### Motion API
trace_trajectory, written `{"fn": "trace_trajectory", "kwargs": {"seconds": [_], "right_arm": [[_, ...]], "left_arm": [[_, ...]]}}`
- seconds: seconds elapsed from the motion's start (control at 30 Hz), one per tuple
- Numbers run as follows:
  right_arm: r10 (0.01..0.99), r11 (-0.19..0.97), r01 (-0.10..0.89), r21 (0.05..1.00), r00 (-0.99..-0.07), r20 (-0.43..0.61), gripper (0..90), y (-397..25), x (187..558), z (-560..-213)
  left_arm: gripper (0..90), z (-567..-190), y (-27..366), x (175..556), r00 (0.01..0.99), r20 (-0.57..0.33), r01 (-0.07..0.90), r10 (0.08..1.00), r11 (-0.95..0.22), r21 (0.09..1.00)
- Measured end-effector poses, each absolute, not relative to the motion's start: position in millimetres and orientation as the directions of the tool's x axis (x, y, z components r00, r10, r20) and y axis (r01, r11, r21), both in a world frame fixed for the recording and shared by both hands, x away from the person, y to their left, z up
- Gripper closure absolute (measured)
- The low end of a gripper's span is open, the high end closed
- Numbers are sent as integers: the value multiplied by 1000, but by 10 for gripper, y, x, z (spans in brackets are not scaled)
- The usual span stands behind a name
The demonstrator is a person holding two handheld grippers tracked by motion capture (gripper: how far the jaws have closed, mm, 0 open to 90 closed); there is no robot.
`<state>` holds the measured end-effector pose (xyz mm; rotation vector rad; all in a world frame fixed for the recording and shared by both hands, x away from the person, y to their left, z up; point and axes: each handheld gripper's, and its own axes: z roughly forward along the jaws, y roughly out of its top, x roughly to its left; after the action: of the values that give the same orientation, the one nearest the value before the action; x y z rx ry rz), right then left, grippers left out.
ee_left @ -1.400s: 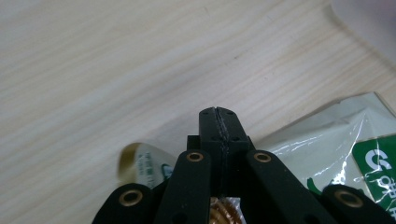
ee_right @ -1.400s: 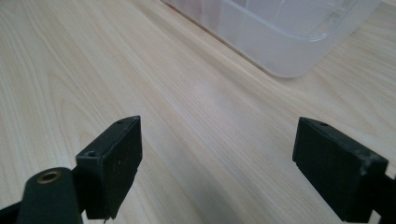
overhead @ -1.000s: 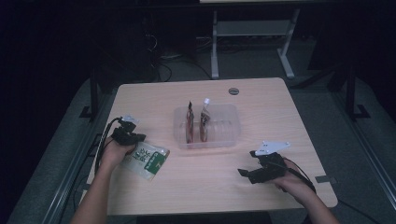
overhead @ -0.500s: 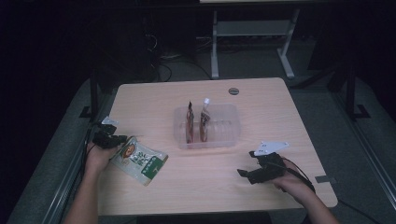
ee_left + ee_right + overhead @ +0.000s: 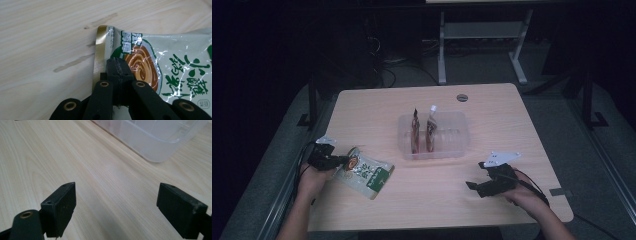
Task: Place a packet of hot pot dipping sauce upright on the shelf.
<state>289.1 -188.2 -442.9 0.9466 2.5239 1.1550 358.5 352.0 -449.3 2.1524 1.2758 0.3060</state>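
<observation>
Left gripper view records the left gripper (image 5: 119, 75) with its two black jaws pressed together on the near edge of a green-and-white snack packet (image 5: 160, 62), just inside the packet's gold sealed strip; the packet's printed face spreads ahead and to the gripper's right, lying flat on the wooden table (image 5: 45, 30). High view confirms the same gripper (image 5: 343, 161) at the table's left edge, touching the end of the packet (image 5: 364, 171), which extends away from it toward the table's middle. Beyond the packet, farther from this gripper, stands a clear plastic bin (image 5: 457, 131) holding two upright pouches (image 5: 431, 131), side by side. The right gripper (image 5: 479, 182) rests low over the table, well apart from the packet, the person's hand behind it. Right gripper view shows its jaws spread wide with nothing between them, bare table beneath, and a corner of the clear bin (image 5: 160, 142) ahead and to its right, not touching.
</observation>
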Motion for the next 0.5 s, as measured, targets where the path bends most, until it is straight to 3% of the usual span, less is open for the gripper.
{"fn": "trace_trajectory", "kwargs": {"seconds": [0.5], "right_arm": [[630,489,466,738,-773,70,155,-1886,2889,-4425]], "left_arm": [[899,-4491,3065,3260,627,-165,683,761,-435,587]]}}
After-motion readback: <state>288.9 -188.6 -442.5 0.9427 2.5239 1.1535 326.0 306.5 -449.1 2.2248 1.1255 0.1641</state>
